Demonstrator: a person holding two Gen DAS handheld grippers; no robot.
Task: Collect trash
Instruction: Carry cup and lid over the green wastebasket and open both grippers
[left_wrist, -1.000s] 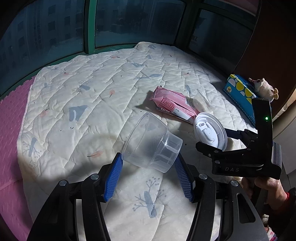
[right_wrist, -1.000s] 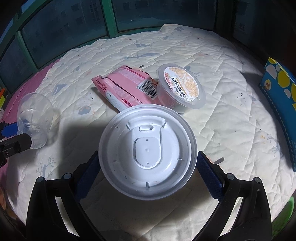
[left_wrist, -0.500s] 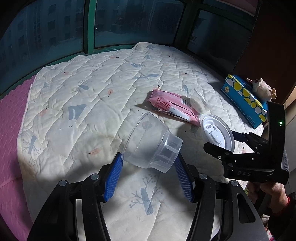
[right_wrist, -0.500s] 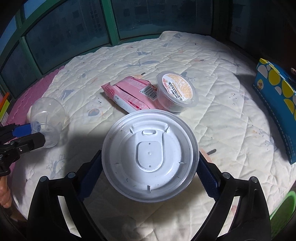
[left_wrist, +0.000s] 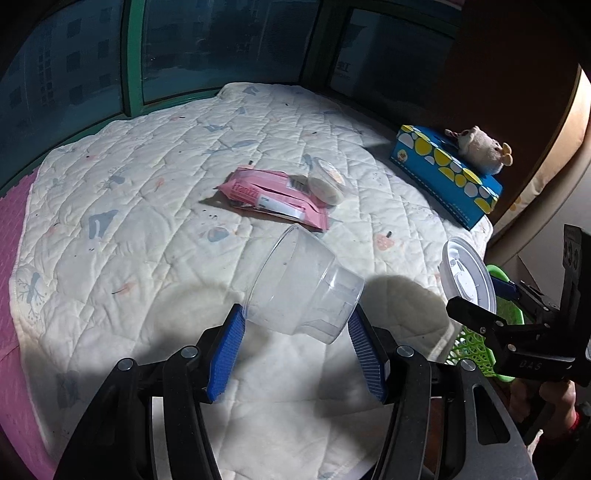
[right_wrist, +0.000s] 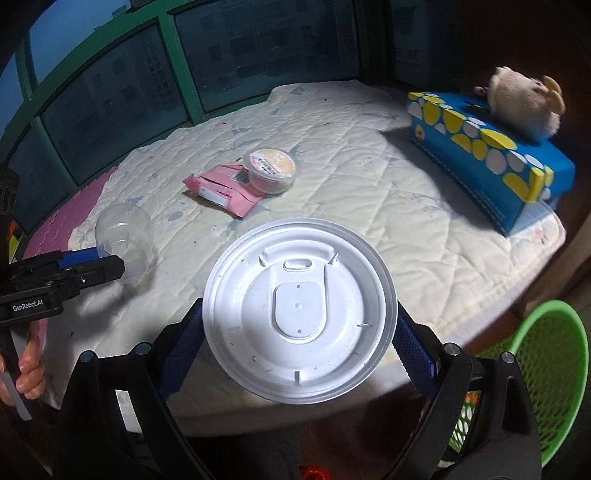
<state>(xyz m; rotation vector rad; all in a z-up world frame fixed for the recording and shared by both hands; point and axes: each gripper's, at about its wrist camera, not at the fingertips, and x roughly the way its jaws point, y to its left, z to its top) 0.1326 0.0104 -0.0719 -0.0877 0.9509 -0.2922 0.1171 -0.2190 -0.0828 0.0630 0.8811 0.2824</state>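
My left gripper (left_wrist: 295, 336) is shut on a clear plastic cup (left_wrist: 303, 286), held tilted above the quilted bed (left_wrist: 147, 184); the cup also shows in the right wrist view (right_wrist: 123, 242). My right gripper (right_wrist: 299, 343) is shut on a white plastic lid (right_wrist: 299, 310), held near the bed's front right edge; the lid shows in the left wrist view (left_wrist: 467, 277). A pink snack wrapper (left_wrist: 273, 195) and a small sealed food tub (left_wrist: 327, 181) lie together mid-bed. A green mesh trash basket (right_wrist: 546, 373) stands on the floor, right of the bed.
A blue and yellow tissue box (right_wrist: 491, 162) with a small plush toy (right_wrist: 524, 99) on it sits at the bed's right edge. Dark windows with green frames (left_wrist: 133, 55) run behind the bed. A pink mat (left_wrist: 11, 229) lies at the left.
Both grippers have pulled back from the bed and to the right with the cup and the lid. The green basket has come into view.
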